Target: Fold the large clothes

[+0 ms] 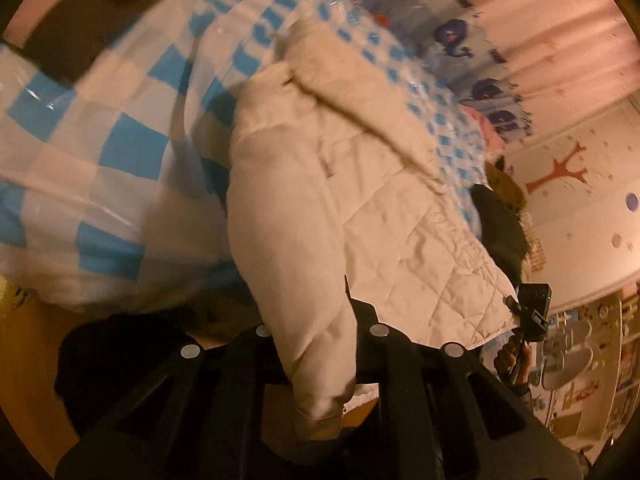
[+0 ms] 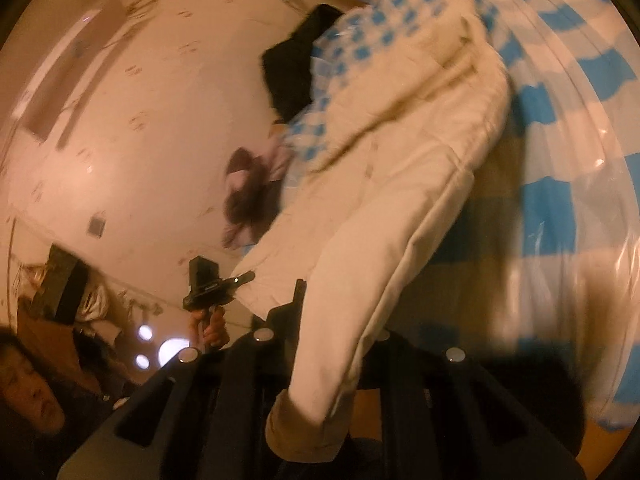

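Observation:
A cream quilted jacket [image 1: 360, 200] lies spread on a bed with a blue and white checked cover [image 1: 100, 148] under clear plastic. My left gripper [image 1: 316, 332] is shut on one sleeve, whose cuff [image 1: 320, 412] hangs down between the jaws. My right gripper [image 2: 324, 336] is shut on the other sleeve [image 2: 360, 280], and its cuff [image 2: 308, 428] droops toward the camera. Each wrist view shows the other gripper in a hand beside the jacket's edge: the right gripper [image 1: 532, 312] and the left gripper [image 2: 212, 284].
A black garment [image 2: 292, 72] lies on the bed beyond the jacket, and a purplish item [image 2: 248, 192] sits by the bed's edge. A whale-print cloth [image 1: 452, 36] is at the head end. A person's head [image 2: 28, 392] is at the lower left. Wooden floor [image 1: 28, 360] lies below.

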`<state>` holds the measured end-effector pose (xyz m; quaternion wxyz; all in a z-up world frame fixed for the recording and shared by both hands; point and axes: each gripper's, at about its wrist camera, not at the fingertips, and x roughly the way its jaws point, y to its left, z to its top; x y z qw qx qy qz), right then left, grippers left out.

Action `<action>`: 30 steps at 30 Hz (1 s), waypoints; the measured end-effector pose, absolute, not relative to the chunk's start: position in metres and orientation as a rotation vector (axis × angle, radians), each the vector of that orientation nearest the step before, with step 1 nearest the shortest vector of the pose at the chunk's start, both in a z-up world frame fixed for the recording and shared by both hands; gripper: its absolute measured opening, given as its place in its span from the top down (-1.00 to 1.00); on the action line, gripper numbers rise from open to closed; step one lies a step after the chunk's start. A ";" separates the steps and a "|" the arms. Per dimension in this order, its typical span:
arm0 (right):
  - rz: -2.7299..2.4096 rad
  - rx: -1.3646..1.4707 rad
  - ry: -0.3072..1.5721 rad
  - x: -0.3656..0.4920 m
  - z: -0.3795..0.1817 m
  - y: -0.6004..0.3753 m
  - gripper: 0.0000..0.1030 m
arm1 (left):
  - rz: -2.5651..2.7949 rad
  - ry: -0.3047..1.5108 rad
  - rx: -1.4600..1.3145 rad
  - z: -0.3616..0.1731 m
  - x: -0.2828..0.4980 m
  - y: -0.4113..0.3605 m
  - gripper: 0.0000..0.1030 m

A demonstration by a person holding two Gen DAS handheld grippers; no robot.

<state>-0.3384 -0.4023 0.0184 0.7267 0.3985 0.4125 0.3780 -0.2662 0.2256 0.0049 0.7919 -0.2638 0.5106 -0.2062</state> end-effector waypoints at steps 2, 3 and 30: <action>0.854 0.858 0.925 -0.354 0.021 -0.401 0.70 | -0.463 1.091 -0.555 0.015 -0.283 0.230 0.75; 0.843 0.853 0.943 -0.358 0.017 -0.401 0.68 | -0.483 1.105 -0.532 0.015 -0.291 0.229 0.73; 0.782 0.921 0.985 -0.372 -0.017 -0.390 0.58 | -0.393 1.223 -0.537 -0.066 -0.293 0.231 0.76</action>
